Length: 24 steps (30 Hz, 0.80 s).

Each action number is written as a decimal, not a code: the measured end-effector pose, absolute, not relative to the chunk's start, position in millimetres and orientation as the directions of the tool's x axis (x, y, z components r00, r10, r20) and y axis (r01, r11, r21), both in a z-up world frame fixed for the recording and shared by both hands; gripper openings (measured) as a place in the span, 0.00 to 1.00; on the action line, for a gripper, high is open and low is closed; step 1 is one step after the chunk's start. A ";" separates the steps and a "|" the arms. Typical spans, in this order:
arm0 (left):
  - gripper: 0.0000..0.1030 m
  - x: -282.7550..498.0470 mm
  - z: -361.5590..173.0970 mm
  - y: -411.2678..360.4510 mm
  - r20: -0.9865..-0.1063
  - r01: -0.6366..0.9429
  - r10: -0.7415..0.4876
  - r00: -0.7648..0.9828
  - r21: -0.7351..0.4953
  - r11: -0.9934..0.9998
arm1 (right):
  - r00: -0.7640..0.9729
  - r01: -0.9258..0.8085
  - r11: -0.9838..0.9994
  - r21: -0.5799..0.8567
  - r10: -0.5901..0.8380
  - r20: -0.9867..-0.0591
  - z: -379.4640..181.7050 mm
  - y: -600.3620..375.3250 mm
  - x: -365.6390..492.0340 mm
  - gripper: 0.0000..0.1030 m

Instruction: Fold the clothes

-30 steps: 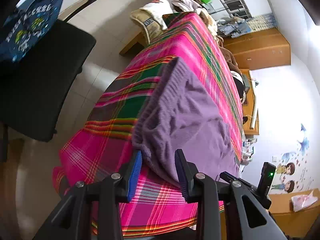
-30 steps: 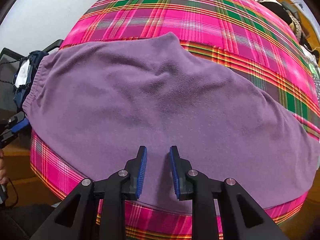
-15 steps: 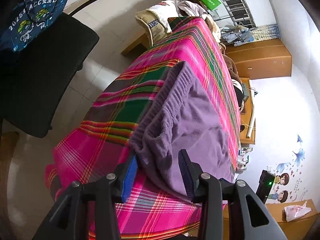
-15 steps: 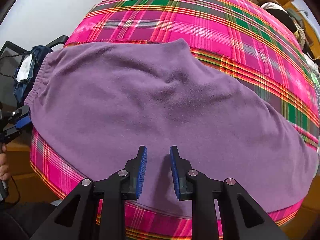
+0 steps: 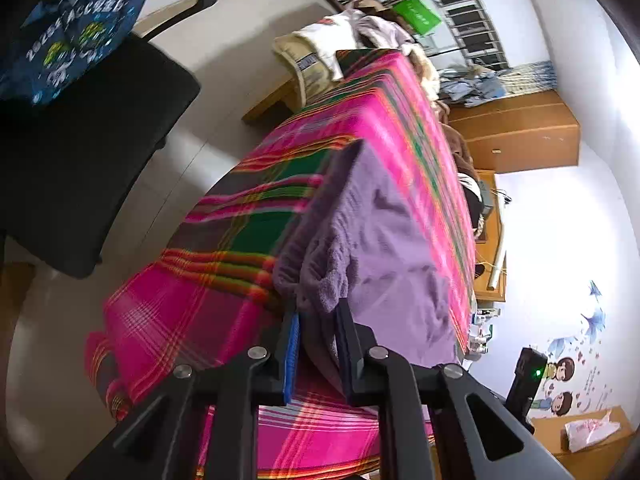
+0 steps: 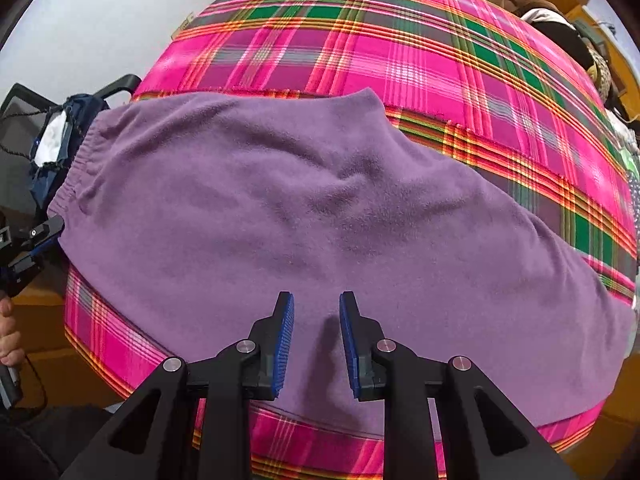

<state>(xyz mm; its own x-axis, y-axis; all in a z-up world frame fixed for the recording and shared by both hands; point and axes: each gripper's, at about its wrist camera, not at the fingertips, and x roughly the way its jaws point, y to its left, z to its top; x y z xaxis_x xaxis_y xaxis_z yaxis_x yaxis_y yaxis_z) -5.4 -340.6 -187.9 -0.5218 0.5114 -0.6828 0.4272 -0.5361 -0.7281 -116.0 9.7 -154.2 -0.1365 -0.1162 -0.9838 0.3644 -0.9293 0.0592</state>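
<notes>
Purple fleece pants [image 6: 320, 208] lie flat on the pink plaid bed cover [image 6: 400, 40]. Their elastic waistband is at the left in the right wrist view. In the left wrist view the left gripper [image 5: 318, 309] has its jaws closing on the near waistband corner of the pants [image 5: 392, 248], and bunched cloth fills the gap between the pads. That gripper also shows as the left gripper [image 6: 36, 240] at the left edge of the right wrist view. The right gripper [image 6: 316, 298] points down over the pants' near edge, open with nothing between its fingers.
A black office chair [image 5: 80, 152] with a blue bag [image 5: 72, 28] stands left of the bed. Piled clothes [image 5: 348, 40] lie at the bed's far end. A wooden cabinet [image 5: 520, 132] stands beyond, and a person's hand [image 6: 8, 336] is at the left edge.
The left jaws have gone from wide apart to closed in on the waistband corner, bunching the cloth. The right gripper drifted slightly over the pants with its jaws unchanged.
</notes>
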 end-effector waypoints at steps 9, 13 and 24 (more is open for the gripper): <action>0.16 -8.5 -178.7 -338.0 -0.694 0.398 0.513 -0.505 -0.715 -0.576 | -0.127 0.394 -0.900 0.185 -0.253 -0.959 -150.1 -23.9 -153.8 0.24; 0.16 -10.8 -182.3 -338.6 -0.716 0.403 0.510 -0.476 -0.693 -0.597 | -0.136 0.410 -0.888 0.209 -0.286 -0.949 -152.5 -55.1 -169.8 0.21; 0.16 -13.2 -175.4 -335.8 -0.738 0.386 0.497 -0.456 -0.667 -0.637 | -0.129 0.395 -0.897 0.200 -0.269 -0.954 -173.0 -92.4 -221.2 0.11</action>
